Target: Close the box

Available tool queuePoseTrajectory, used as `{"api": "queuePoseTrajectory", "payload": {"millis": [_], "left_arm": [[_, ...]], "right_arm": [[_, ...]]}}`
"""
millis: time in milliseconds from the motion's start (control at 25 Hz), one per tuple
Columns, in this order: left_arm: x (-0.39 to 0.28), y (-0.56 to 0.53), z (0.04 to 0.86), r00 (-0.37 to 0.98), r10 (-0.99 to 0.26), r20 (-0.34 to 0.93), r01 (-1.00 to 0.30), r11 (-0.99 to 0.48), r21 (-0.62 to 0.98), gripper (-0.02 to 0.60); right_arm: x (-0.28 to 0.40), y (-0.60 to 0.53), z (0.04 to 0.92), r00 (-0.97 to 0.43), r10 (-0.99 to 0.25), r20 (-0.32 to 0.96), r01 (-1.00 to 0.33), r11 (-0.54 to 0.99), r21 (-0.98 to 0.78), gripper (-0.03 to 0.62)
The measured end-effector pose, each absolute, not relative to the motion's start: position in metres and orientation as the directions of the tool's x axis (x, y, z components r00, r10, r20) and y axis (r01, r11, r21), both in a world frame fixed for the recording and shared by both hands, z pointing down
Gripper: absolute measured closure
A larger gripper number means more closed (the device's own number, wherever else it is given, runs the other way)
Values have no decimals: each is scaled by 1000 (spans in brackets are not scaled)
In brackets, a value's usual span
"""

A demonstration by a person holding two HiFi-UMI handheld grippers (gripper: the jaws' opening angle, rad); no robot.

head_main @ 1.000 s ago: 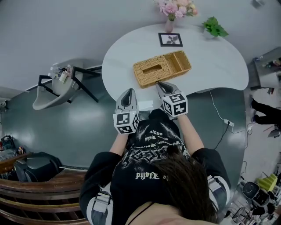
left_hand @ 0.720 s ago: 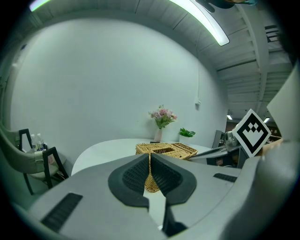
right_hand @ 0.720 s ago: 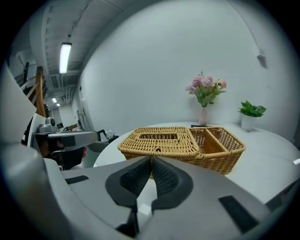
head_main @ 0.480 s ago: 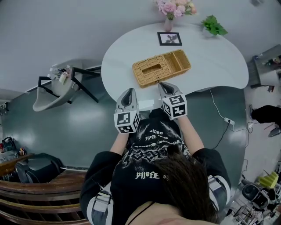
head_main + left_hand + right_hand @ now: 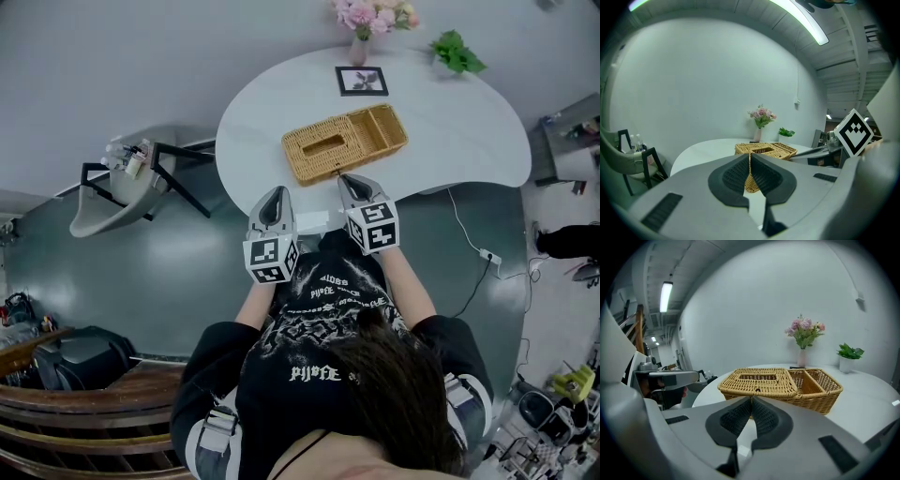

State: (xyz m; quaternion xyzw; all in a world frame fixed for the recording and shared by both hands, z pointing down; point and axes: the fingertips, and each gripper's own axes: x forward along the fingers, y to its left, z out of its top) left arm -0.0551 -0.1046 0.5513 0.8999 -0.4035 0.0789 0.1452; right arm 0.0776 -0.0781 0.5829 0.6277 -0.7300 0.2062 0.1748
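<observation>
A wicker box (image 5: 345, 142) lies on the round white table (image 5: 459, 131). Its slotted lid lies flat over the left part, and the right part shows open compartments. Both grippers hover at the table's near edge, in front of the box and apart from it. My left gripper (image 5: 274, 194) is shut with nothing in it, to the box's front left. My right gripper (image 5: 345, 178) is shut and empty, its tips just short of the box's front wall. The box (image 5: 765, 149) shows beyond the shut left gripper (image 5: 749, 157), and the box (image 5: 780, 383) beyond the shut right gripper (image 5: 751, 399).
A framed picture (image 5: 363, 82), a vase of pink flowers (image 5: 361, 19) and a small green plant (image 5: 457, 56) stand at the table's far side. A chair (image 5: 131, 183) stands left of the table. A cable with a power strip (image 5: 486, 262) lies on the floor at the right.
The right gripper's jaws have come together and it has eased slightly toward the person. The left gripper and the box have not moved.
</observation>
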Motion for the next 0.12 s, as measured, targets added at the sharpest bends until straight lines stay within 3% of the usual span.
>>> {"api": "queuePoseTrajectory", "payload": {"millis": [120], "left_arm": [[-53, -104, 551, 665, -701, 258, -747, -637, 193, 552]], "right_arm": [[77, -78, 582, -149, -845, 514, -989, 127, -77, 562]]}}
